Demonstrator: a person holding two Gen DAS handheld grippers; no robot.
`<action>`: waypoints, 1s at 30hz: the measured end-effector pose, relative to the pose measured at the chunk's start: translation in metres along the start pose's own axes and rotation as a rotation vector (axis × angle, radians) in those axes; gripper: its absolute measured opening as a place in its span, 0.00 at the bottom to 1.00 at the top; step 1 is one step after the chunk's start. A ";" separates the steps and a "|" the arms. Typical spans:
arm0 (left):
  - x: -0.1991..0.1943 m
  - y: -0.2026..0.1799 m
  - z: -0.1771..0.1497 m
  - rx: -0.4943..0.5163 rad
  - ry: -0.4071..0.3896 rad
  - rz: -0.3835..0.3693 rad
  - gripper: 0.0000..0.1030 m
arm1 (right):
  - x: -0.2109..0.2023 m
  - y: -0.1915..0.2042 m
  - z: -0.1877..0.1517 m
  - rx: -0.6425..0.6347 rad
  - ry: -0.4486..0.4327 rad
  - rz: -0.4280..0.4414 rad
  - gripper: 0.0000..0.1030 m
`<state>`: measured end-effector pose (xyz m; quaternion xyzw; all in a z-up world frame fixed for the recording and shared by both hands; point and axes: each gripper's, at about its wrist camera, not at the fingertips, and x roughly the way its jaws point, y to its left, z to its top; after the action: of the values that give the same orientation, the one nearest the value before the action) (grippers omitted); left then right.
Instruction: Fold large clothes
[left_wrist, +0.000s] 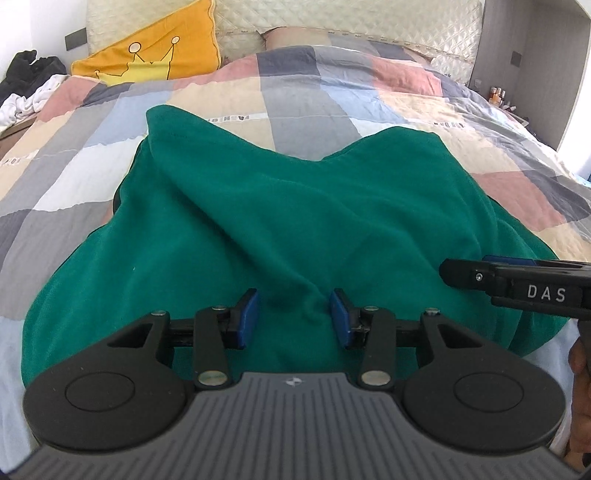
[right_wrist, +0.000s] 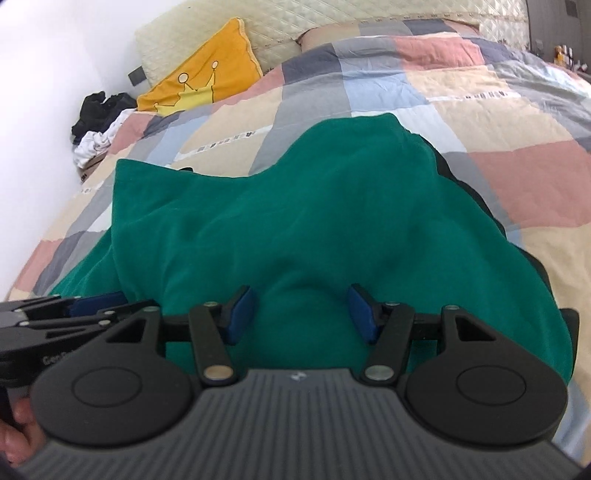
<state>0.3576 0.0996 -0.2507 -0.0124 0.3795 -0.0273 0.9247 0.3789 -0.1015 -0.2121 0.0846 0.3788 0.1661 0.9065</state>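
A large green garment (left_wrist: 277, 221) (right_wrist: 314, 221) lies rumpled on the patchwork quilt (left_wrist: 295, 99), a loose upper layer folded over it and a ridge running toward me. My left gripper (left_wrist: 295, 317) hovers low over its near edge, blue pads apart, with a wrinkle of the cloth rising between them but not pinched. My right gripper (right_wrist: 303, 314) stands the same way just to the right, pads apart around a soft hump of green fabric. Each gripper shows sideways in the other's view: the right gripper (left_wrist: 454, 271), the left gripper (right_wrist: 110, 299). A black edge (right_wrist: 465, 192) peeks from under the garment's right side.
A yellow crown cushion (left_wrist: 155, 51) (right_wrist: 207, 81) leans on the quilted headboard (left_wrist: 332, 18). A heap of black and white clothes (left_wrist: 29, 85) (right_wrist: 99, 122) sits off the bed's left side. Small bottles (left_wrist: 496, 96) stand at the far right. A hand (right_wrist: 22, 424) holds the left tool.
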 end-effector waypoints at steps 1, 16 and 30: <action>-0.002 0.000 -0.001 0.005 -0.013 -0.001 0.48 | 0.000 -0.001 0.000 0.010 0.006 -0.001 0.58; -0.082 0.000 -0.015 -0.072 -0.138 -0.076 0.50 | -0.077 0.006 -0.017 0.121 -0.111 0.062 0.62; -0.085 -0.010 -0.042 -0.069 -0.085 -0.050 0.70 | -0.065 -0.035 -0.048 0.494 -0.020 0.143 0.83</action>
<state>0.2675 0.0945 -0.2205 -0.0550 0.3401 -0.0366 0.9381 0.3100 -0.1563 -0.2125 0.3316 0.3921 0.1315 0.8479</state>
